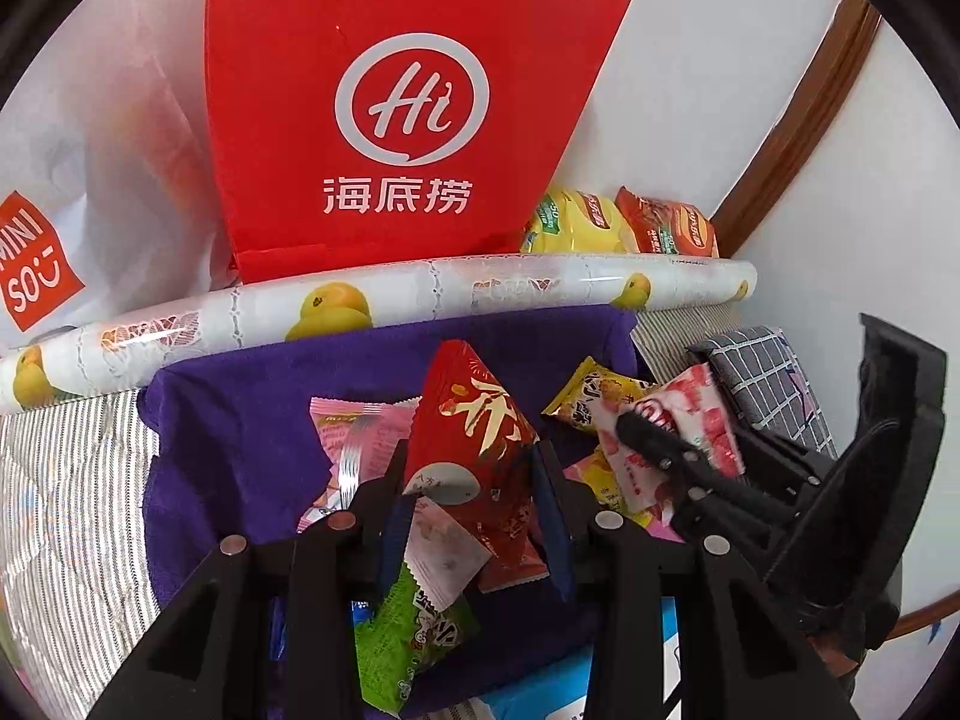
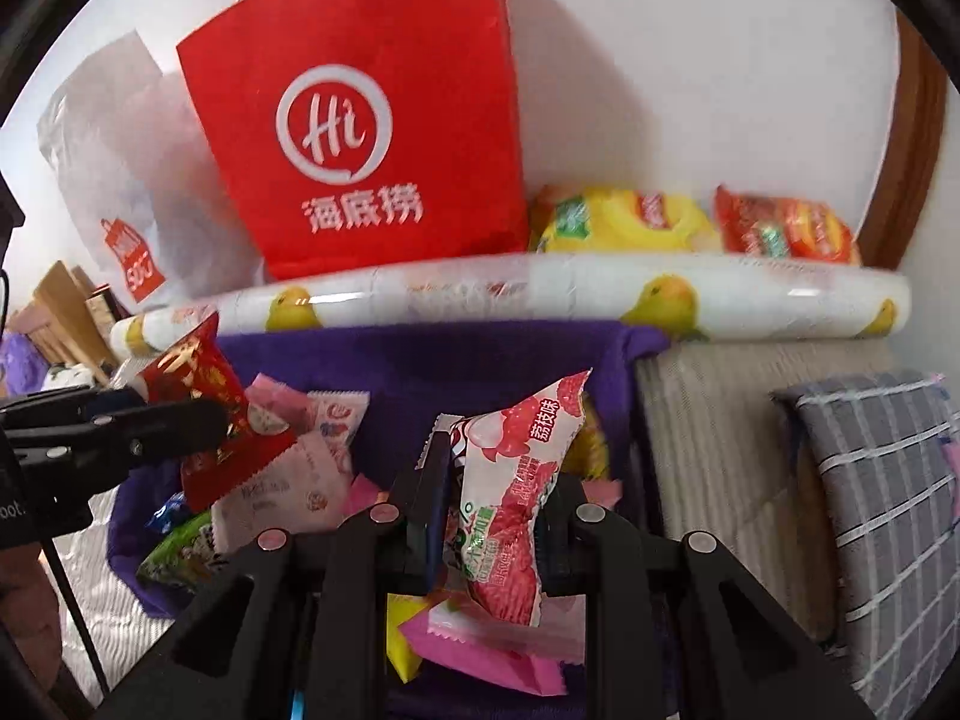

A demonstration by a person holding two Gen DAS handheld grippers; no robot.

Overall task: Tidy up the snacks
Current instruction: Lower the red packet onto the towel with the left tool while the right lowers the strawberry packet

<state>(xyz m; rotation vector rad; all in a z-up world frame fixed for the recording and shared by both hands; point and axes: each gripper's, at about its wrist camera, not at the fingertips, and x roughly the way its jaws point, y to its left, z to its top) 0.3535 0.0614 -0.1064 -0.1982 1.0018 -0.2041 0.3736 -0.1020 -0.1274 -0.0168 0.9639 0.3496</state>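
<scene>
Left gripper (image 1: 474,474) clamped on a red foil snack packet (image 1: 474,438), right gripper (image 2: 498,504) holding a pink-and-white lychee-print snack packet (image 2: 516,480) — both over a purple cloth (image 1: 240,420) with loose snacks.

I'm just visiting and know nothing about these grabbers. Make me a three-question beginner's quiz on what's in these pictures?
1. True or false: the left gripper holds a red snack packet.
2. Which packet does the right gripper hold? A) a green one B) a pink and white one C) a blue one
3. Fill in: the loose snacks lie on a ____ cloth.

Key
1. True; its fingers are shut on the packet.
2. B
3. Purple. It lies in front of a roll printed with yellow fruit, with a red paper bag standing behind.
</scene>
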